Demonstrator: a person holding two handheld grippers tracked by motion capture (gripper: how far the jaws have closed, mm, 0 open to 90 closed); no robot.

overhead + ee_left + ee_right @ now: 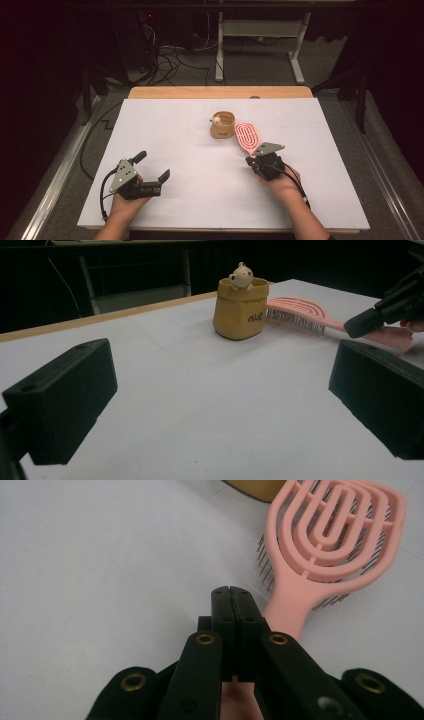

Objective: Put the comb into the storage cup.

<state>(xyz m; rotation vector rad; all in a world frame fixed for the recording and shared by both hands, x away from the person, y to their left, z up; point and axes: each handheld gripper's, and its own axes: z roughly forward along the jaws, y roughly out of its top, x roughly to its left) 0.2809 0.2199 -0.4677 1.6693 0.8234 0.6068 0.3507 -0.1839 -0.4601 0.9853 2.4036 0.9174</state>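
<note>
White table (200, 165), dark room behind. Tan pot (222, 125) mid-table, small figure (217, 120) peeking over its rim. Pink brush (247, 136) just right of pot, bristles down. Right gripper (248, 161): jaws pressed together over brush handle. Left gripper (152, 166): jaws wide, holding nothing.

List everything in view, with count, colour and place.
brush: one, pink, bristles down, right of the pot
pot: one, tan, far centre of the sheet, small cream figure on its rim
sheet: one, white, covering the table
table: one, wood edge showing at the far side
desk frame: one, white, on the floor beyond
left gripper: black, open, near left
right gripper: black, jaws together over the brush handle
</note>
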